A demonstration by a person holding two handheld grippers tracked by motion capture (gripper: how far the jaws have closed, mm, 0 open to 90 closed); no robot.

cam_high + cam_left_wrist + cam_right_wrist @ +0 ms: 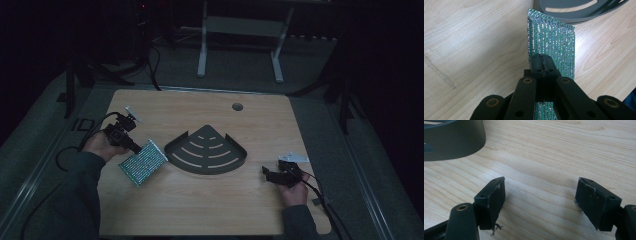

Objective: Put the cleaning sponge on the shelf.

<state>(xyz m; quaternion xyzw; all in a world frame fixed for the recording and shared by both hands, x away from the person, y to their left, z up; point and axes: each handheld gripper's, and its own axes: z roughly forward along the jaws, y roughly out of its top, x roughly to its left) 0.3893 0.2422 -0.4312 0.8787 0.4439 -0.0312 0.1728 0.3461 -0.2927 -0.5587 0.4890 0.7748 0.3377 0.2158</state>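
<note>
the wooden surface (200, 210) fills the middle of the high view, pale and mostly bare. at its centre sits a dark grey fan-shaped tray (206, 150) with curved slots, its rounded wall facing the near edge.

just left of that tray is a glittery green pad (143, 162), a flat rectangle. its long axis runs from near left to far right, so its far end points toward the tray's left corner. in the left gripper view the pad (551, 42) stands on edge, stretching away from the tongs, and its far end lies close beside the tray's rim (574, 11); whether the two touch, i cannot tell.

the left tongs (131, 145) are pressed together on the pad's near-left end, with the sheet pinched thin between them (541, 67). the pad looks tilted up from the surface rather than lying flat, though how much of it rests on the wood is hard to say.

the right tongs (267, 172) sit near the right edge, well apart from the pad, with the tray between them. they stand wide apart (540, 200) with only bare wood between the pads, and the tray's wall (454, 142) shows at their far left.

so the left hand is the one in play, and by my reading the coming move carries the pad along its own long axis, rightward and away, over the tray's rim.
</note>
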